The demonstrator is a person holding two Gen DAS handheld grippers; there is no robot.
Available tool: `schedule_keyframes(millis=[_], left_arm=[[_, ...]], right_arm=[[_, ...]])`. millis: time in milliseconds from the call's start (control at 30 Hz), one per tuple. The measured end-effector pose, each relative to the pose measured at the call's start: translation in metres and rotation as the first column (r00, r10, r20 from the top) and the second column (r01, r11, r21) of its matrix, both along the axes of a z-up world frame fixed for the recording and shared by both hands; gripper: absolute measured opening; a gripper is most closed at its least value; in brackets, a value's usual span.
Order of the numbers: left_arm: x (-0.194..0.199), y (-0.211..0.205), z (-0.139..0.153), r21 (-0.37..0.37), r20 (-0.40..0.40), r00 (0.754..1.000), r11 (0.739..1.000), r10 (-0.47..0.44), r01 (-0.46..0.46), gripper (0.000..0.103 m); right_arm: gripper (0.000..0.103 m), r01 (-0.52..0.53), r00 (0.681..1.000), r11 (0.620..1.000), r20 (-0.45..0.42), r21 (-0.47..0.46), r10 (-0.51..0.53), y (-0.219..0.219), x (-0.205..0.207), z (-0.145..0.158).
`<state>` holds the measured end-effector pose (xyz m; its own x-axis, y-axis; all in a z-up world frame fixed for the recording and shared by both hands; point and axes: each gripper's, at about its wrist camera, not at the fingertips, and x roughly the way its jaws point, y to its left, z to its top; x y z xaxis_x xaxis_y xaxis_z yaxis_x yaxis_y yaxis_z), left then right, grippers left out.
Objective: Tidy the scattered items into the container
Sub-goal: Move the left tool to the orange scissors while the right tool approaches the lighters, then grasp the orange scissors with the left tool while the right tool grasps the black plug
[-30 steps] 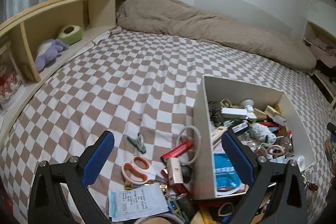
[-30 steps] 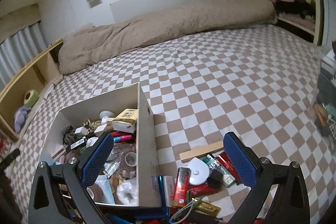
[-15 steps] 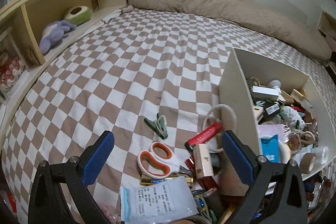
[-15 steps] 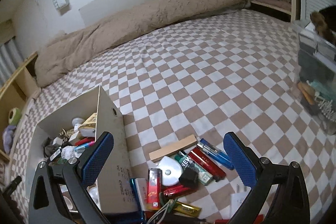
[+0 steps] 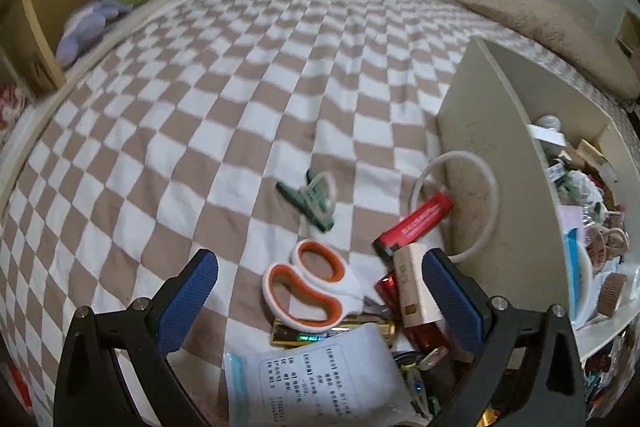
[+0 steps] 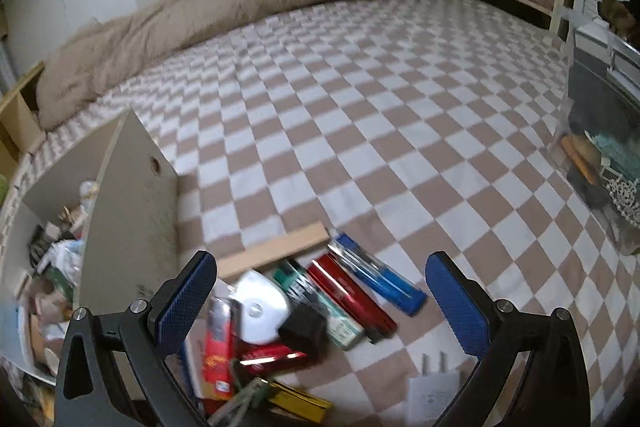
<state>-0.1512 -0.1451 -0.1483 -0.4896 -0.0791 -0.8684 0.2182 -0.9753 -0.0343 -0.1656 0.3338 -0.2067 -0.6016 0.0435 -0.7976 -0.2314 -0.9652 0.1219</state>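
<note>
Both grippers were spread wide and holding nothing. The left gripper [image 5: 320, 291] hung over the orange-handled scissors [image 5: 306, 283] on the checkered bed [image 5: 200, 115], with a green clip [image 5: 310, 197] a bit further out and a red tube [image 5: 414, 221] leaning by the white ring [image 5: 456, 203] against the box [image 5: 492, 187]. The right gripper [image 6: 320, 291] sat above the other pile: blue pens [image 6: 376, 279], a red pen [image 6: 350, 291], a wooden stick [image 6: 276, 253] and a white gadget [image 6: 260, 307], all just beside the box [image 6: 136, 187], which was already stuffed with junk.
</note>
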Motion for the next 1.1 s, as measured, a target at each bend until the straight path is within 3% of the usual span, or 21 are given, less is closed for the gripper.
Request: schedule_keyframes(millis=[233, 400, 533, 600, 733, 833, 1100], left_arm=[[-0.009, -0.001, -0.016, -0.032, 0.061, 0.998, 0.999, 0.008, -0.006, 0.096], [-0.013, 0.013, -0.035, -0.137, 0.129, 0.992, 0.99, -0.014, 0.032, 0.093], [-0.016, 0.017, -0.04, -0.167, 0.146, 0.989, 0.985, -0.021, 0.045, 0.093], [-0.017, 0.016, -0.045, -0.157, 0.163, 0.986, 0.986, -0.029, 0.055, 0.084], [-0.018, 0.014, -0.047, -0.133, 0.162, 0.986, 0.989, -0.037, 0.059, 0.08], [-0.017, 0.015, -0.045, -0.126, 0.15, 0.987, 0.99, -0.049, 0.069, 0.069], [-0.011, 0.007, -0.035, -0.088, 0.105, 0.994, 0.995, -0.036, 0.046, 0.067]], right_arm=[[0.103, 0.046, 0.998, 0.998, 0.034, -0.049, -0.044, 0.017, 0.002, -0.006], [0.103, 0.062, 0.997, 0.996, 0.051, -0.058, -0.059, 0.021, 0.001, -0.01], [0.103, 0.082, 0.994, 0.993, 0.074, -0.079, -0.076, 0.03, 0.003, -0.014], [0.103, 0.092, 0.993, 0.99, 0.083, -0.109, -0.083, 0.035, 0.003, -0.015], [0.103, 0.107, 0.99, 0.983, 0.106, -0.146, -0.092, 0.042, 0.002, -0.022], [0.103, 0.121, 0.986, 0.978, 0.131, -0.169, -0.099, 0.045, 0.002, -0.028], [0.103, 0.151, 0.975, 0.975, 0.187, -0.162, -0.12, 0.048, 0.002, -0.036]])
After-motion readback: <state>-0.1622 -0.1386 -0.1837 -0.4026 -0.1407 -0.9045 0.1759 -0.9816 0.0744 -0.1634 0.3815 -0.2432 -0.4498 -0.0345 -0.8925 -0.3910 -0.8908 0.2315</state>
